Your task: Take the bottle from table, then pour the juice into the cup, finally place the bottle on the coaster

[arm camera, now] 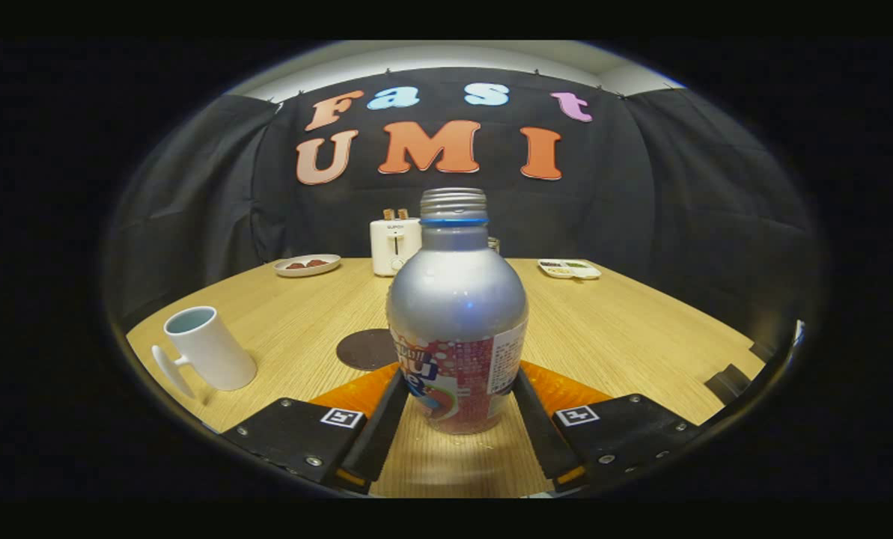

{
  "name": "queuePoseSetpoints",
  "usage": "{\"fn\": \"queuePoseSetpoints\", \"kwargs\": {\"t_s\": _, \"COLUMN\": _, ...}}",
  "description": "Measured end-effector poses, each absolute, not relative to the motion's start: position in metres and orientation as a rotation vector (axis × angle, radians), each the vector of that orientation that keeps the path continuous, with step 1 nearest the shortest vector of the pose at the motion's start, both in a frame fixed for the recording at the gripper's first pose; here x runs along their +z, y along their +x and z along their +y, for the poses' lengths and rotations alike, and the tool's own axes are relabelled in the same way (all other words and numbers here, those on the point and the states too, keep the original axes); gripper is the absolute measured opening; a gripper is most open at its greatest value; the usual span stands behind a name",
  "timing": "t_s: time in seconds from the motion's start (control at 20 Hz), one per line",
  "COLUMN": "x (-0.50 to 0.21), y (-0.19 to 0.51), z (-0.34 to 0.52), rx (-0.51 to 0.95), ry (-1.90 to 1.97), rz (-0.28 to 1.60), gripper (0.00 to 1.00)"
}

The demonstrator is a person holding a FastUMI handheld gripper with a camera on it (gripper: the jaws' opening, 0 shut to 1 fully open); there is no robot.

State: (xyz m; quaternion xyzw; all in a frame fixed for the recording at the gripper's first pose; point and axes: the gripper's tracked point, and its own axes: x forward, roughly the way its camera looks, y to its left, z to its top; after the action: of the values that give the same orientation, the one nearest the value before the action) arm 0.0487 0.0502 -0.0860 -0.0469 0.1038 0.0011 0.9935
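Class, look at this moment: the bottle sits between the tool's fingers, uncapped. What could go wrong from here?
1. The bottle is open-topped, so tilting it early on the way to the cup could spill juice on the table.
2. The tool holds low on a rounded body; it may slip or swing.
3. The coaster lies close behind; a lifted bottle could nudge it.

Bottle label print unreadable.

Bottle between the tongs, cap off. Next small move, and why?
Probably lift straight up, then carry it toward the white cup. The tongs look shut on the bottle, both fingers against its lower sides, and it stands upright on the table, neck open. Keep it level. The dark coaster sits just behind it.
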Motion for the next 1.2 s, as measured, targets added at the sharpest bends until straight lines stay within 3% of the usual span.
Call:
{"fn": "queuePoseSetpoints", "kwargs": {"t_s": 0.75, "x": -0.043, "y": 0.041, "z": 0.118, "rx": 0.067, "ry": -0.437, "rz": 0.096, "gripper": 0.78}}
{"fn": "queuePoseSetpoints", "kwargs": {"t_s": 1.2, "x": -0.026, "y": 0.049, "z": 0.164, "rx": 0.116, "ry": -0.907, "rz": -0.035, "gripper": 0.78}}
